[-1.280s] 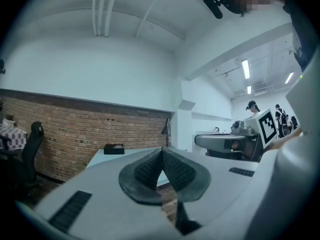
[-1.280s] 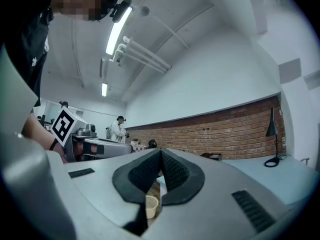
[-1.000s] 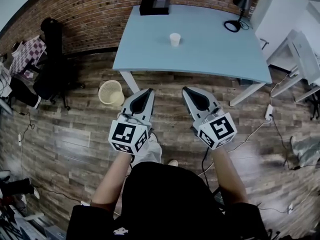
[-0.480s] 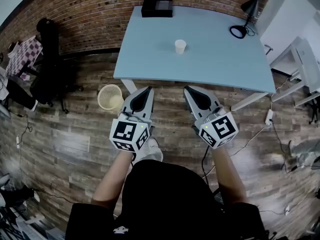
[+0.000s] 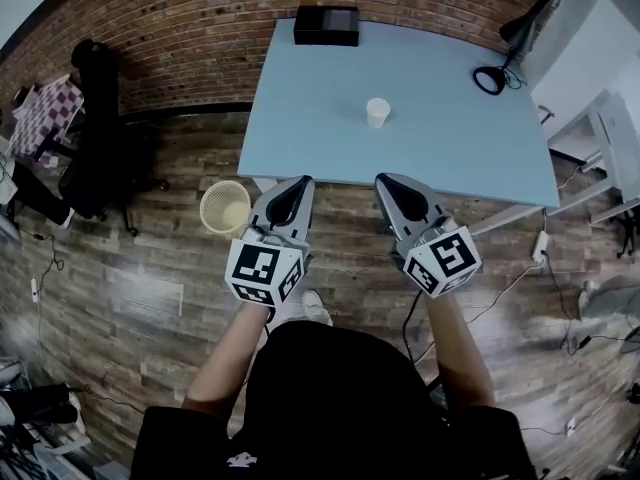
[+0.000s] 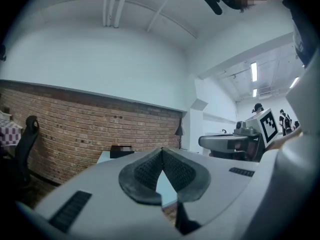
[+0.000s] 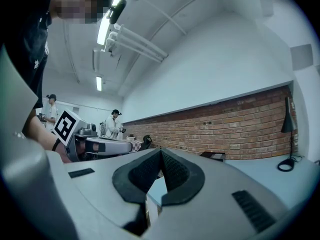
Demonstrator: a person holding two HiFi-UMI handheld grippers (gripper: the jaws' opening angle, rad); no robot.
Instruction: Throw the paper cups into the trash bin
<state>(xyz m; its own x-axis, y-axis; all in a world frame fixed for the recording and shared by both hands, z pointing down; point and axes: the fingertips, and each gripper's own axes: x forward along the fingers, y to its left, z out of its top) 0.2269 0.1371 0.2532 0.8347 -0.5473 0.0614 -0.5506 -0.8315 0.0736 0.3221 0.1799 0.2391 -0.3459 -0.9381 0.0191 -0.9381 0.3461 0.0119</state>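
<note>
A white paper cup [image 5: 377,112] stands upright near the middle of the light blue table [image 5: 300,118] in the head view. A pale mesh trash bin [image 5: 225,207] sits on the wooden floor by the table's near left corner. My left gripper [image 5: 302,181] and right gripper [image 5: 384,180] are held side by side just short of the table's near edge, both pointing level toward it. Each has its jaws shut with nothing between them; the tips meet in the left gripper view [image 6: 162,149] and in the right gripper view [image 7: 160,150]. Neither gripper view shows the cup.
A black box [image 5: 326,25] lies at the table's far edge against the brick wall [image 5: 180,38]. A black desk lamp [image 5: 505,58] stands at the far right corner. An office chair [image 5: 100,148] is at left, white furniture [image 5: 615,138] and cables at right. Other people [image 7: 112,125] stand far off.
Both grippers have come closer to the table, side by side; the table, cup and bin now sit lower and nearer in the head view. Both stay shut.
</note>
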